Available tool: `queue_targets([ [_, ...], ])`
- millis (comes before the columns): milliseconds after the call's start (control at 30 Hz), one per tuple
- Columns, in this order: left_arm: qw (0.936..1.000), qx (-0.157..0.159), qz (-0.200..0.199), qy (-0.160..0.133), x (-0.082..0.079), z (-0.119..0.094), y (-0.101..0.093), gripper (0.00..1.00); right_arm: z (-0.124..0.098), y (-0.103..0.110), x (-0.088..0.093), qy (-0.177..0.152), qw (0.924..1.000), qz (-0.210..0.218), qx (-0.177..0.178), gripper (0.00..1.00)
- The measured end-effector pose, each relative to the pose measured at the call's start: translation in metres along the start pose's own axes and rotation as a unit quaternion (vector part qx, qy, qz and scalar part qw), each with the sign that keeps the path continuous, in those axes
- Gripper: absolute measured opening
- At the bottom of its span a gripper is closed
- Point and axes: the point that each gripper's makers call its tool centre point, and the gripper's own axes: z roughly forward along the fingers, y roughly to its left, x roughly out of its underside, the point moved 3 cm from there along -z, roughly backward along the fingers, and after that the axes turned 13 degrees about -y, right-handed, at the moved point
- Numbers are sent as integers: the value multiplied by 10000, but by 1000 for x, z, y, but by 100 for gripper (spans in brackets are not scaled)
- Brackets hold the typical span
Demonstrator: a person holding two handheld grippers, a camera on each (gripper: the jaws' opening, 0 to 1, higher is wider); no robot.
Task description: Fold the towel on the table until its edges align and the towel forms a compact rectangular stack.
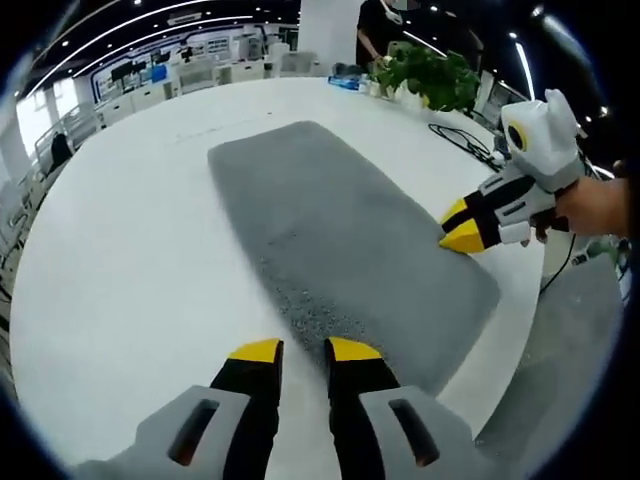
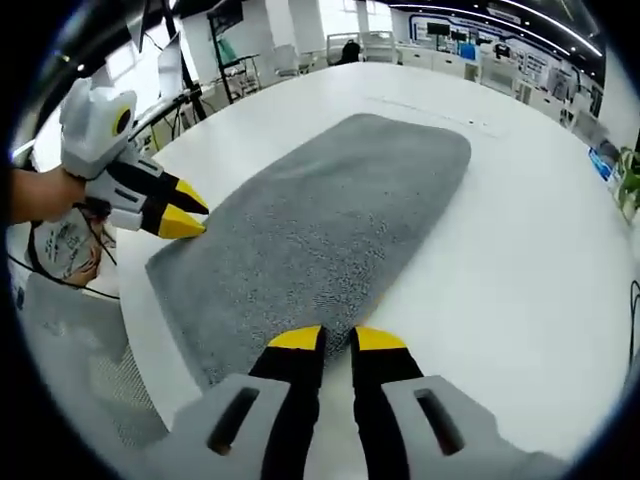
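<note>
A grey towel (image 1: 340, 230) lies flat and long on the white round table (image 1: 130, 260). My left gripper (image 1: 305, 350) sits at the towel's near long edge, its yellow-tipped jaws almost together with the edge between them. My right gripper (image 1: 450, 228) comes in from the right and pinches the opposite long edge. In the right gripper view the towel (image 2: 320, 210) stretches away from my right gripper (image 2: 338, 340), whose jaws stand a narrow gap apart on the towel's edge. My left gripper (image 2: 200, 215) holds the towel's left edge near a corner.
A potted plant (image 1: 435, 75) and black cables (image 1: 465, 140) sit at the table's far right. A person (image 1: 380, 25) stands behind the plant. A hand (image 1: 600, 205) holds the right gripper. The table edge runs close by a grey mesh chair (image 2: 90, 370).
</note>
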Motion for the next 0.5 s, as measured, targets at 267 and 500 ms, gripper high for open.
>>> queue_targets([
  [267,9999,129,-50,49,-1,9,-12,9,-5,-8,8,14,10000,-6,-69,8],
  [500,9996,263,-114,44,-4,16,-32,9,-20,-23,17,63,10000,-70,21,9],
])
